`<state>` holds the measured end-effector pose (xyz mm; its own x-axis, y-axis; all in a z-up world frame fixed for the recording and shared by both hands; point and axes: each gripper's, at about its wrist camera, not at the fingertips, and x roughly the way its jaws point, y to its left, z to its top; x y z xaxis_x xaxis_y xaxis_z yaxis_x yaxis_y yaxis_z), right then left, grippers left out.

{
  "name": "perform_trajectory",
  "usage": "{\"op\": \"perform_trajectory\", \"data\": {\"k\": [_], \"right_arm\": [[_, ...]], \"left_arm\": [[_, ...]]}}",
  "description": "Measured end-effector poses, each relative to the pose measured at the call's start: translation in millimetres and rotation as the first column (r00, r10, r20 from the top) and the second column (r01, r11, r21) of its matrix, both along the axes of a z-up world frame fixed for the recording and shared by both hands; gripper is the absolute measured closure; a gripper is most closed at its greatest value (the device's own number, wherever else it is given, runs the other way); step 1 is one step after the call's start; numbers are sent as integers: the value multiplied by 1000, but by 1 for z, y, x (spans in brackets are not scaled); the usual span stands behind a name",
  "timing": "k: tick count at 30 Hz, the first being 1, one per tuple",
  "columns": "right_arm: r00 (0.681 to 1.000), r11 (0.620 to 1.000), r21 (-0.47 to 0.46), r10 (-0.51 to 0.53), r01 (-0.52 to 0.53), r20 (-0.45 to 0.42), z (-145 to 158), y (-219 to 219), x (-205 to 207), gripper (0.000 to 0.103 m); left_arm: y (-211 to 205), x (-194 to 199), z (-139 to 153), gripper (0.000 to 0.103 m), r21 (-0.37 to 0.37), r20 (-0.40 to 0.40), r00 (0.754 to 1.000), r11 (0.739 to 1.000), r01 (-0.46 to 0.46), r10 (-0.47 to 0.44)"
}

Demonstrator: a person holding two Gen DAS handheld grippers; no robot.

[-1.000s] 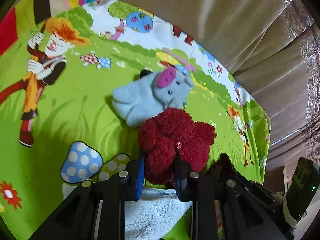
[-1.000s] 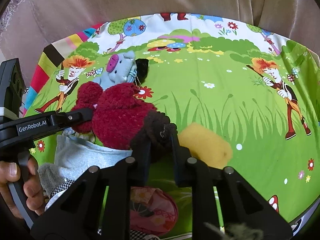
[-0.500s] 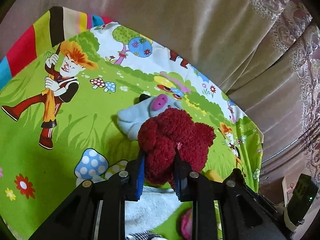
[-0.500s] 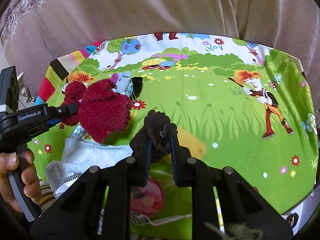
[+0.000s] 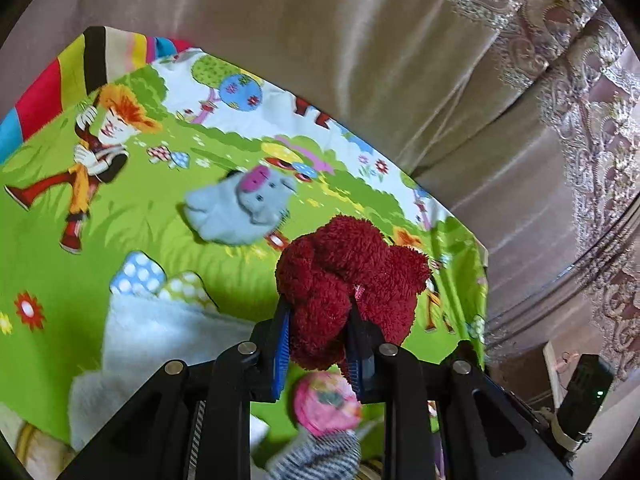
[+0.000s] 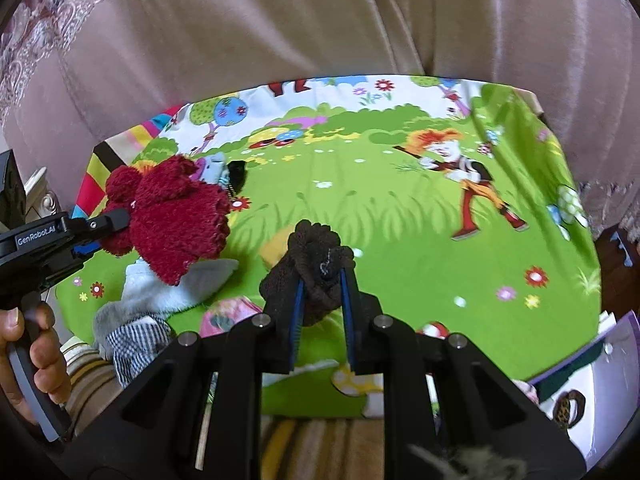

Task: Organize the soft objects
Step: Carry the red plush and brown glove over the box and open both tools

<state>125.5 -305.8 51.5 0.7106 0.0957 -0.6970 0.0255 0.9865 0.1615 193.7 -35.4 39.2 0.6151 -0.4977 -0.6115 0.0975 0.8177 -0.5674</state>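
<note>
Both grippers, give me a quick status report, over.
Left gripper shut on red plush, lifted. Right gripper shut on brown plush. Grey plush lies on mat.

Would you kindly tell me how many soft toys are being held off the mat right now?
2: the red plush in the left tool, and the brown plush in the right tool. Others lie on the mat.

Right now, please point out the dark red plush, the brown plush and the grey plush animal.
dark red plush (image 5: 352, 264), left wrist view, upper fuzzy body.
brown plush (image 6: 316, 252), right wrist view, top.
grey plush animal (image 5: 240, 212), left wrist view, body middle.
</note>
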Motion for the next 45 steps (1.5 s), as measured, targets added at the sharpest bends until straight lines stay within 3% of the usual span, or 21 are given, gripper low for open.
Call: {"op": "perform_trajectory", "data": {"k": [13,27,31,34,45], "right_arm": [[985,985,2,-171,172,-15,-1,-92,-79,82],[923,924,9,-381,382,-56,-12,-186,-135,79],[910,912,16,-407,410,-84,-20,-200,-142,70],[900,903,25,-426,429,-91,-24,-209,-148,52],[852,850,57,-520,524,-63,-19,-247,-178,44]], "left_arm": [[-74,-44,15,78,-5,10,986,986,169,-169],[-160,-83,19,78,42,-9,938,937,348,-348],[-187,-96,15,78,53,-25,915,913,404,-403],[-205,-104,13,78,70,-34,899,896,439,-437],[-269,-127,-7,77,97,-113,835,830,549,-539]]}}
